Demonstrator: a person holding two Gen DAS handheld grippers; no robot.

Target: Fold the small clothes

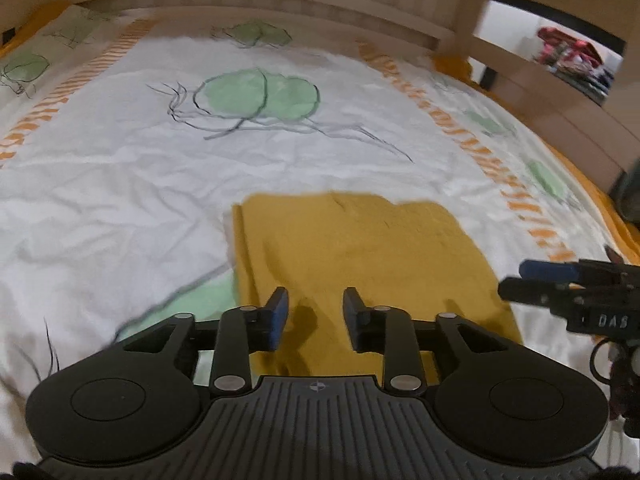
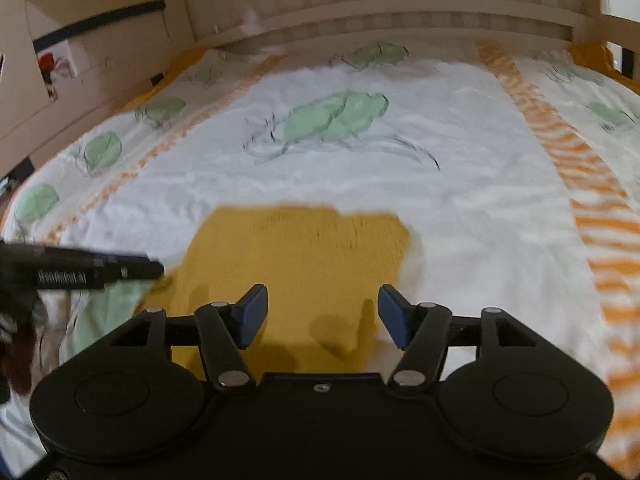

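Spreading wide under everything: a bed [image 1: 120,184] dressed in a white bedspread [image 2: 460,208] printed with green leaves and orange stripes, giving a broad, soft, flat place for folding. Backing onto a pale wooden headboard [image 1: 280,0] at the far end.

Lying near the bed's near edge, roughly centred between the two tools: a mustard-yellow small garment [image 1: 360,248], already looking like a flat, roughly rectangular panel, with a doubled edge running down its left side. Probably sitting partway through folding, judging by that tidy outline; exact type of clothing too blurred to tell.

Hovering over the near-left part of the yellow cloth: the left hand-held gripper [image 1: 316,316], jaws parted and holding nothing, seemingly lining up with the near hem for a pinch.

Hanging over the near-right corner of the cloth: the right hand-held gripper [image 2: 322,316], jaws spread wider, also empty, straddling the cloth's right edge where yellow meets white. Likely posing both tools side by side for lifting the near edge evenly.
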